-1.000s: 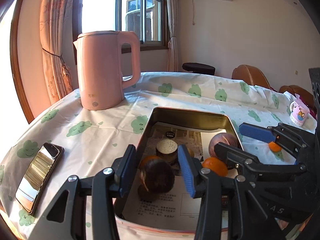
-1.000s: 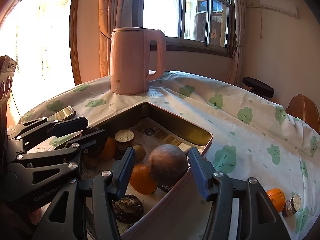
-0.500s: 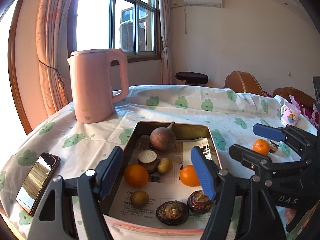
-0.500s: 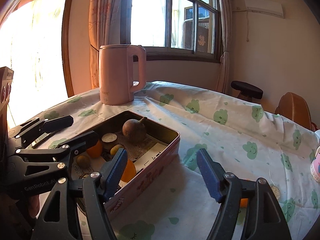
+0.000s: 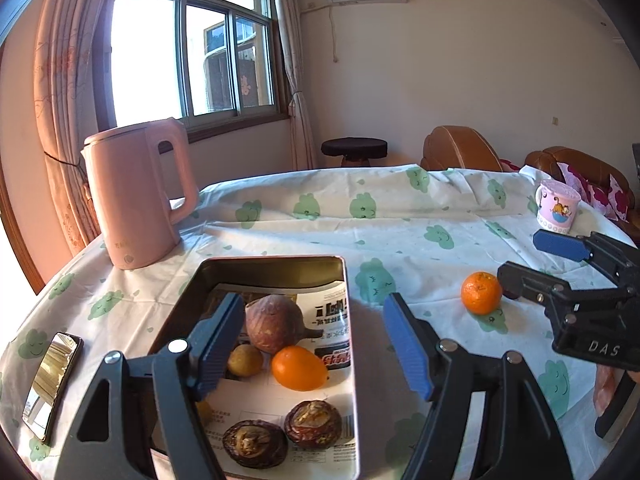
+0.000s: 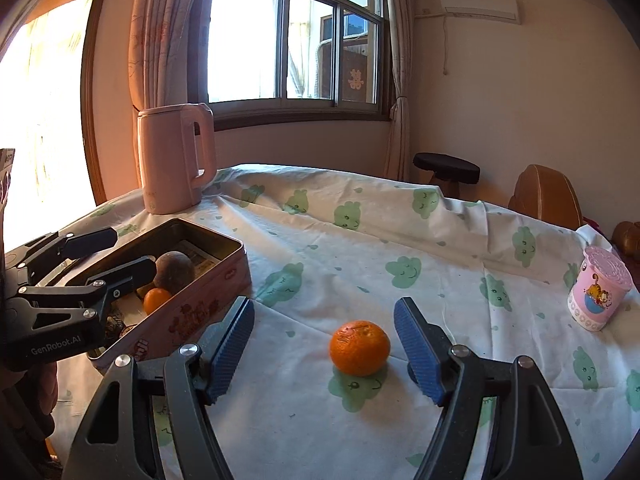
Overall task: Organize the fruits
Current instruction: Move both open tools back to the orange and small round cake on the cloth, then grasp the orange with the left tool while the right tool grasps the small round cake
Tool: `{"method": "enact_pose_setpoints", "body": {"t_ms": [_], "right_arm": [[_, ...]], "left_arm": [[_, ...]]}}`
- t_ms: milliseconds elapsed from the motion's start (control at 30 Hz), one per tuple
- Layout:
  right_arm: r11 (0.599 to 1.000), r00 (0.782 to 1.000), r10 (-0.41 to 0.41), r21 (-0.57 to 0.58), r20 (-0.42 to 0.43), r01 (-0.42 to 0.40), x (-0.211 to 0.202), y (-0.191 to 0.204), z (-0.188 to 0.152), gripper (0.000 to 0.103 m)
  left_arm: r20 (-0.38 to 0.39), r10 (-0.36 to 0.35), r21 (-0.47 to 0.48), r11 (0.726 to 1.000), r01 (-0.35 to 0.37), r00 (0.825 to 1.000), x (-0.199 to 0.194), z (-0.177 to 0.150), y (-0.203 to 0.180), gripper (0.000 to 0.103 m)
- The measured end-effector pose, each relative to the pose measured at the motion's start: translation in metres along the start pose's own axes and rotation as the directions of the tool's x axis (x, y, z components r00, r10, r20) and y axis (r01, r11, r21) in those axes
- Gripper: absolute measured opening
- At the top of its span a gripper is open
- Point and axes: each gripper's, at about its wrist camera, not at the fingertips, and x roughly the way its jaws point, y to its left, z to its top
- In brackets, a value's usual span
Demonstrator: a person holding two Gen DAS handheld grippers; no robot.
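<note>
Two grippers, mine | left gripper (image 5: 316,340) released, empty, jaws just opened, above tin (image 5: 348,360) right rim | right gripper (image 6: 324,344) released, jaws just opened, straddled loose mandarin (image 6: 359,347) on tablecloth (image 6: 360,248), untouched | tin near table's left edge held fruits.

Left tool (image 5: 316,336) and right tool (image 6: 324,348): black skeletal frames, silver screws, ribbed blue pads (image 6: 232,346), white "GenRobot.AI" and "DAS" lettering on the sides.

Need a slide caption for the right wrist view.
Open right gripper lined up on a loose mandarin on the tablecloth, beside the fruit tin.
</note>
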Motion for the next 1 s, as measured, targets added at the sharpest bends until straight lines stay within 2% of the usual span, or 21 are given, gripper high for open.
{"method": "enact_pose_setpoints", "body": {"t_ms": [333,600,767,1000], "right_arm": [[0.995,0.997,-0.075,0.071,-0.002,0.075,-0.01,-0.05,-0.01,0.074],[0.974,0.986,-0.165,0.152,-0.029,0.168,-0.018,-0.093,-0.017,0.074],[0.977,0.986,-0.138,0.151,-0.093,0.151,0.002,-0.098,-0.018,0.074],[0.985,0.983,-0.09,0.13,-0.162,0.112,0.029,-0.087,-0.01,0.072]], "left_arm": [[-0.015,-0.043,0.043,0.998,0.044,0.999,0.007,0.007,-0.036,0.076],[-0.045,-0.108,0.084,0.99,0.111,0.993,0.02,0.013,-0.073,0.076],[-0.072,-0.099,0.107,0.989,0.106,0.992,0.036,0.015,-0.087,0.076],[-0.094,-0.082,0.091,0.992,0.091,0.992,0.05,0.015,-0.083,0.076]]}}
